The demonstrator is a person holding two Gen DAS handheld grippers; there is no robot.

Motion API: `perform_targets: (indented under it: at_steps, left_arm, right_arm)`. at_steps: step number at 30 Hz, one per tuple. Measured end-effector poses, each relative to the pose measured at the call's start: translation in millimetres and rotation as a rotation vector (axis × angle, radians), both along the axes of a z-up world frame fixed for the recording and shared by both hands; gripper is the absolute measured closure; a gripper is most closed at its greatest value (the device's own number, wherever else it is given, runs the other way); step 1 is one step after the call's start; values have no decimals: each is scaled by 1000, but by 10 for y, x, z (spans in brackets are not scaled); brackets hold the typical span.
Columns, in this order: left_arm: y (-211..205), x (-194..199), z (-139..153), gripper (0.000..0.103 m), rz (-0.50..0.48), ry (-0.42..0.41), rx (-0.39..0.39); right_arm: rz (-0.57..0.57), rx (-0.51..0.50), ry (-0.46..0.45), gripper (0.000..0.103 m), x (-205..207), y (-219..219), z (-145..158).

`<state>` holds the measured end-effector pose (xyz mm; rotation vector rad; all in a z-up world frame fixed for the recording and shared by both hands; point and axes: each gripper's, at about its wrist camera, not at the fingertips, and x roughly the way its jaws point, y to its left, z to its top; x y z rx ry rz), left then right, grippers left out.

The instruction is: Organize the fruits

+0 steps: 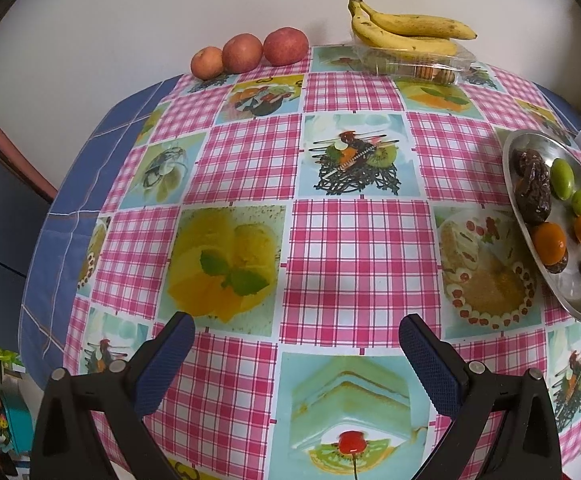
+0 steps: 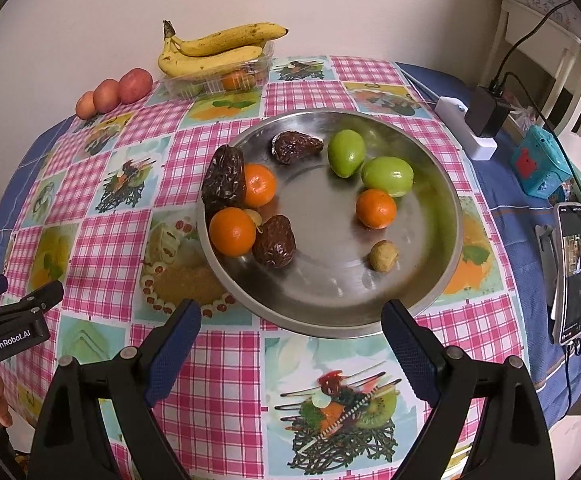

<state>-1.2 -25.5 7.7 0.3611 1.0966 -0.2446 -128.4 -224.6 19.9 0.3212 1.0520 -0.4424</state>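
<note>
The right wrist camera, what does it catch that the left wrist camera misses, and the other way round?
Only the right view shows the white smartphone, black charger plug, turquoise toy box and the whole round steel plate. Only the left view shows the table's blue cloth edge on that side. Both show the yellow bananas on a clear plastic tray, three red apples, and open tongs: left, right.

Phone (image 2: 570, 276) sits propped at the surface's (image 2: 218, 360) right edge, white charger block (image 2: 466, 128) and teal toy (image 2: 540, 164) behind the phone.
</note>
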Motion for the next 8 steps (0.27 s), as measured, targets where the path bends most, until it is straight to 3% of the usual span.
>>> perform_targets:
  at_steps: [8]
  left_arm:
    - [14, -8, 33, 0, 9, -19, -10]
  right_arm:
    - [8, -2, 4, 11, 13, 7, -3]
